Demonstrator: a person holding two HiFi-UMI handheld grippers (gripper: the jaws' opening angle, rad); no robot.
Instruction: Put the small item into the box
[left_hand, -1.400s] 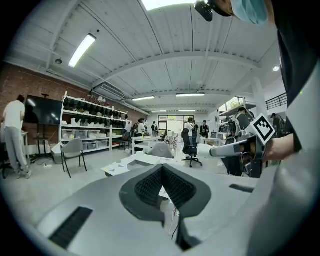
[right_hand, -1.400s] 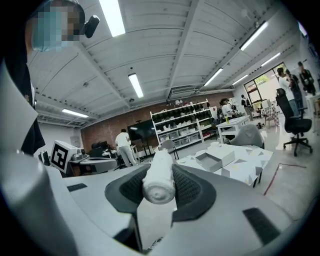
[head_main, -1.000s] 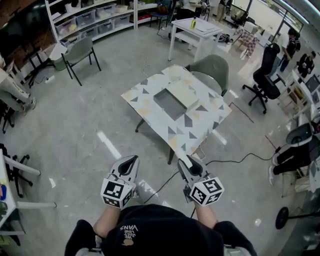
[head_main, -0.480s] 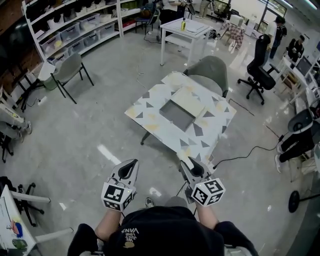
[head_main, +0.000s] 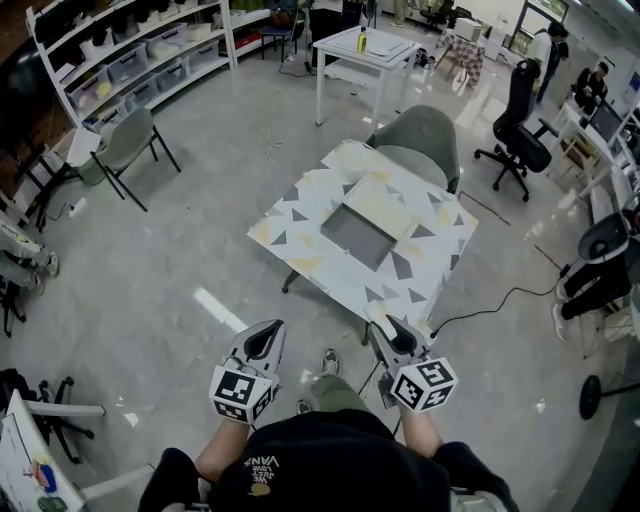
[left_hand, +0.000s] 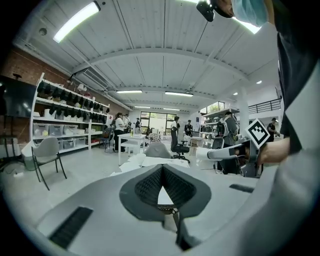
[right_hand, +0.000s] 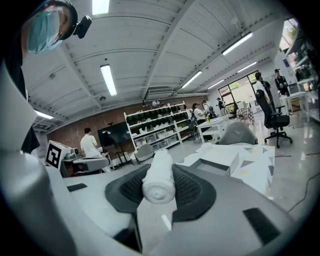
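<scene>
Together, left tongs (head_main: 262, 338) and right tongs (head_main: 394, 334) point forward toward the table (head_main: 425, 255).

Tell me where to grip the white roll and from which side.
Grip the white roll around its middle, pads on its two curved sides, coming in along its length from one end. The right gripper holds it that way: it lies lengthwise between the jaws, one flat end facing back.
</scene>
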